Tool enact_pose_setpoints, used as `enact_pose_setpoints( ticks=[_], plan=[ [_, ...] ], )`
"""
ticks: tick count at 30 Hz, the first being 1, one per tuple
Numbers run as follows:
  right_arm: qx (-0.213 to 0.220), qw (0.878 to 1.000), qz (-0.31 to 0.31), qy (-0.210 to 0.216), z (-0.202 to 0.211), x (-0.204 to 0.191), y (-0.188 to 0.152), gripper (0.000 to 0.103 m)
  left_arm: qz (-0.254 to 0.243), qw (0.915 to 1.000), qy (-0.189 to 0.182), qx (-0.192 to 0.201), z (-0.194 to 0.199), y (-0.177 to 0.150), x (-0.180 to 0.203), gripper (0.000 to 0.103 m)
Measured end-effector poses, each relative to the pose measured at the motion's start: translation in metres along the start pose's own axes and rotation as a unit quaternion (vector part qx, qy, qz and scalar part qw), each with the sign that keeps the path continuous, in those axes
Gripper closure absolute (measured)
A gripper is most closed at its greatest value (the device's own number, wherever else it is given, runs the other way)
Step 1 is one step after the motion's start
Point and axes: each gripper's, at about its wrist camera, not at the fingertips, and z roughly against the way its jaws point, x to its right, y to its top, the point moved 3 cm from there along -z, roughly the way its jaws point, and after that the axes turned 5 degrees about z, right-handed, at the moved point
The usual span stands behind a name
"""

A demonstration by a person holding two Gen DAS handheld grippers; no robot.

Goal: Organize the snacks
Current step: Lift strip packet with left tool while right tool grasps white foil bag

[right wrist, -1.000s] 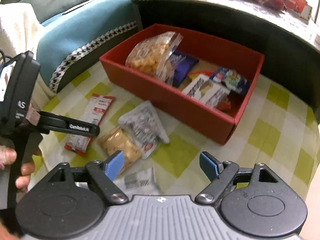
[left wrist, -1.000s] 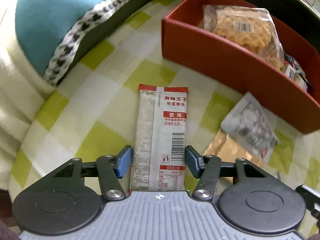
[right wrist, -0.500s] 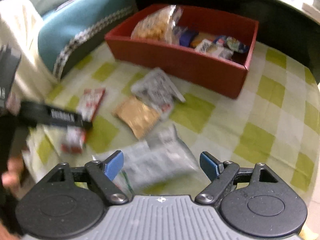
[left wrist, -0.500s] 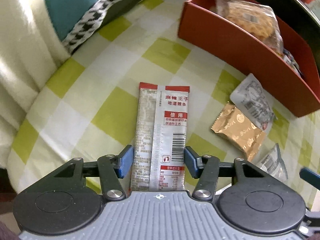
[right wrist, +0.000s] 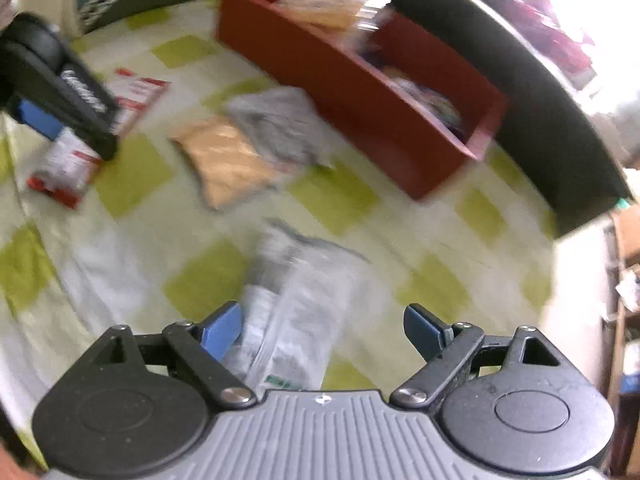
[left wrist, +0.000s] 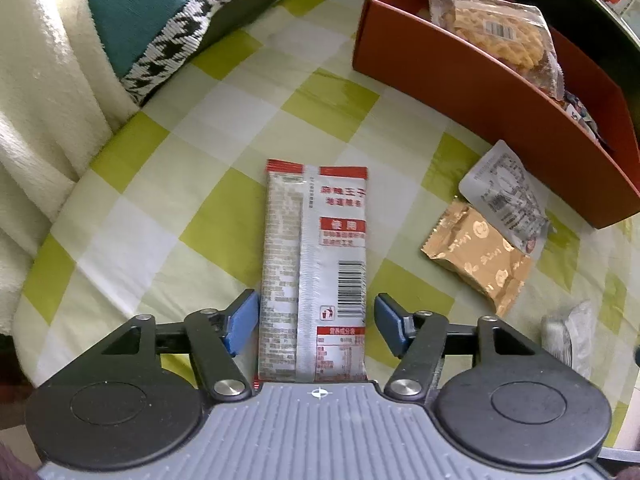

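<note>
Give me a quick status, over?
Left gripper opening around red-and-white packet. Right gripper opening over grey packet. Red box path clear.

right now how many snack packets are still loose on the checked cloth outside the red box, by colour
red and white long flat packet: 1
gold foil packet: 1
silver-grey printed packets, one beside the red cardboard box, one between the right gripper's opening fingers: 2
total: 4

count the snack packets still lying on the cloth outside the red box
4: red-and-white packet between the left fingers, gold packet, grey packet beside the box, clear packet between the right fingers.
</note>
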Motion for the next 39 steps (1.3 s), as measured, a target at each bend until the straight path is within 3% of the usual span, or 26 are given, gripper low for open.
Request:
enact_pose_setpoints(
  ticks=[2, 6, 10, 13, 17, 19, 24, 30, 33, 34, 39],
  plan=[
    [-0.001, 0.999, -0.041, 0.008, 0.008, 0.018, -0.012, 0.013, -0.002, 1.0, -0.001, -0.001, 0.001, -0.001, 0.002, 0.032],
    [-0.006, 0.991, -0.117, 0.066, 0.003, 0.04, -0.02, 0.013, 0.002, 1.0, -0.003, -0.005, 0.002, -0.006, 0.004, 0.031],
    [-0.008, 0.992, -0.091, 0.09, -0.014, 0.021, -0.009, 0.013, 0.005, 1.0, -0.001, -0.003, 0.003, -0.014, 0.003, 0.027],
    [-0.016, 0.992, -0.078, 0.098, -0.028, 0.007, -0.006, 0.013, -0.009, 1.0, -0.001, -0.002, 0.0, -0.016, 0.007, 0.016],
    [-0.019, 0.989, -0.088, 0.115, -0.04, 0.005, -0.009, 0.0, -0.018, 0.9997, 0.018, 0.004, -0.006, -0.014, 0.013, 0.008],
    [-0.018, 0.989, -0.09, 0.117, -0.043, 0.005, -0.01, 0.0, -0.026, 0.9993, 0.027, 0.005, -0.009, -0.014, 0.016, 0.004],
    [-0.014, 0.988, -0.11, 0.108, -0.045, 0.006, -0.008, 0.0, -0.032, 0.9984, 0.043, 0.017, -0.009, -0.025, 0.021, 0.001],
    [0.008, 0.989, -0.084, 0.119, -0.044, 0.009, -0.007, 0.0, -0.014, 0.9985, 0.048, 0.021, -0.002, -0.032, 0.011, 0.006],
    [0.021, 0.99, -0.053, 0.129, -0.03, 0.001, -0.012, 0.029, -0.004, 0.9988, 0.04, 0.029, 0.006, -0.028, 0.009, 0.023],
    [0.024, 0.99, -0.045, 0.13, -0.024, -0.002, -0.012, 0.041, -0.002, 0.9986, 0.04, 0.034, 0.009, -0.027, 0.008, 0.034],
    [0.021, 0.989, -0.044, 0.136, -0.017, -0.006, -0.014, 0.052, 0.008, 0.9991, 0.026, 0.032, 0.013, -0.024, 0.004, 0.041]
  ],
)
